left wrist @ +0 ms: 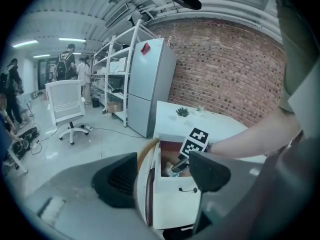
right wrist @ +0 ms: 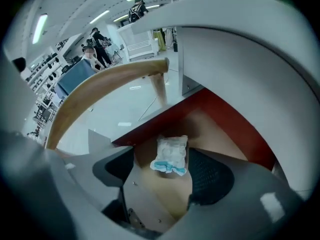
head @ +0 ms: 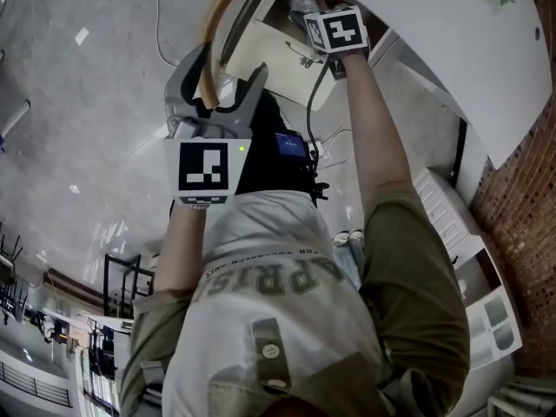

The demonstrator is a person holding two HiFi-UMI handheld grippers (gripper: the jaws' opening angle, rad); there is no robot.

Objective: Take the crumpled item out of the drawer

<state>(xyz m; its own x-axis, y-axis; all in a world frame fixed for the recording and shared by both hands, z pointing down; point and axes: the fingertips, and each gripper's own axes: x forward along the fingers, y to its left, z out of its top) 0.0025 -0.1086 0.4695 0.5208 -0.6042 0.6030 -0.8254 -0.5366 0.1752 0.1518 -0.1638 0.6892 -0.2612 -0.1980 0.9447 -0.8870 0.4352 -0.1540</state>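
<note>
The crumpled item (right wrist: pixel 170 155), a white packet with a blue edge, lies on the tan floor of the open drawer (right wrist: pixel 215 134). My right gripper (right wrist: pixel 162 173) reaches into the drawer and stands open, one jaw on each side of the packet, just short of it. In the head view only its marker cube (head: pixel 334 29) shows at the drawer's mouth. My left gripper (head: pixel 219 83) is open outside the drawer, and the curved wooden handle (head: pixel 215 24) passes between its jaws. In the left gripper view the white drawer front (left wrist: pixel 175 204) stands ahead of that gripper (left wrist: pixel 162 179).
The white desk top (head: pixel 452 50) overhangs the drawer. A brick wall (left wrist: pixel 225 69) runs behind it, with a grey fridge (left wrist: pixel 150 84) to its left. A white office chair (left wrist: pixel 65 104) and people stand farther off. A cable (head: pixel 313 102) hangs down from the right gripper.
</note>
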